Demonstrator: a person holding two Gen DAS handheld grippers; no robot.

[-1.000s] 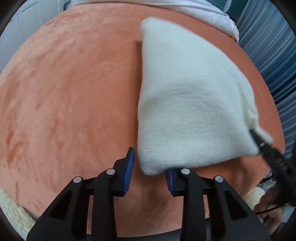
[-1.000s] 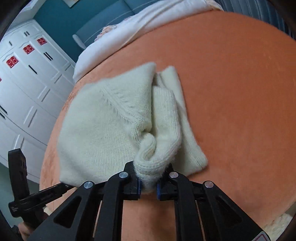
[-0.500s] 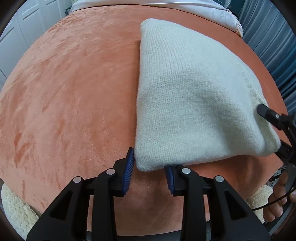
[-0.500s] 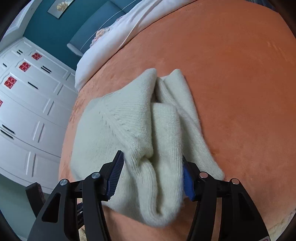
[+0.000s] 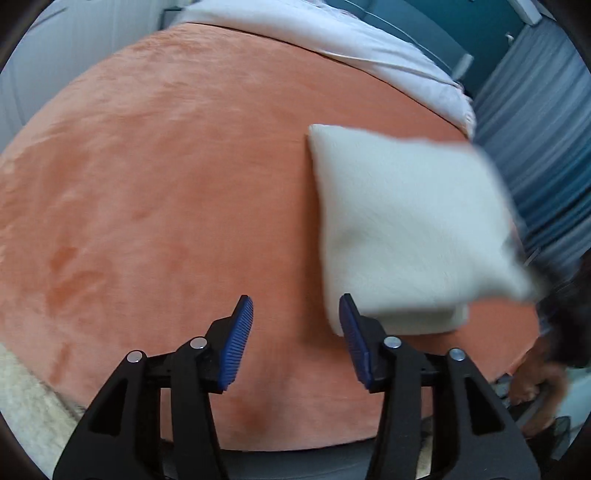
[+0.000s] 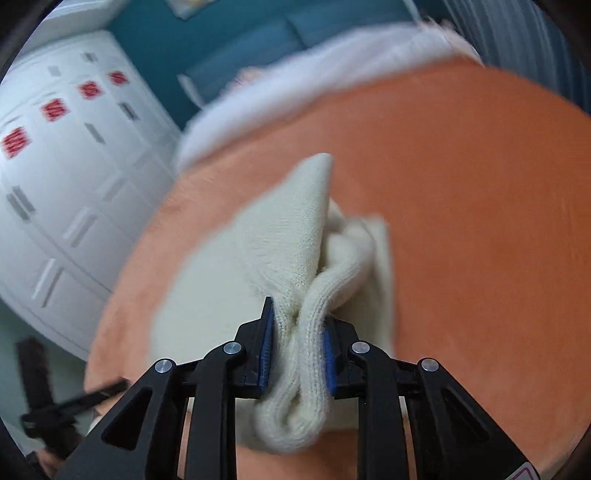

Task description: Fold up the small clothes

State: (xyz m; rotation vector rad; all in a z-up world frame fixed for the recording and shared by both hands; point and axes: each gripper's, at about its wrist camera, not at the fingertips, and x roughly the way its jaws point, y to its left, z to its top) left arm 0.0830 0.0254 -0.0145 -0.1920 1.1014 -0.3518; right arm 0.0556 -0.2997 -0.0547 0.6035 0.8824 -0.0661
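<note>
sweater (image 5: 402, 229) lies right of your left hand-held gripper (image 5: 295, 332), just opened and empty. your right hand-held gripper (image 6: 297, 350), just closing, pinches its bunched edge, so it is nearer.

A teal wall (image 6: 155, 26) rises behind white panelled cupboards (image 6: 66, 177), with blue-grey curtains (image 5: 535, 147) hanging at one side.

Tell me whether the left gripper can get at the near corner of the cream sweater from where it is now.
Probably yes. The left gripper is open and empty, and the cream sweater has its corner beside the right-hand pad with nothing between; the right gripper grips another edge.
</note>
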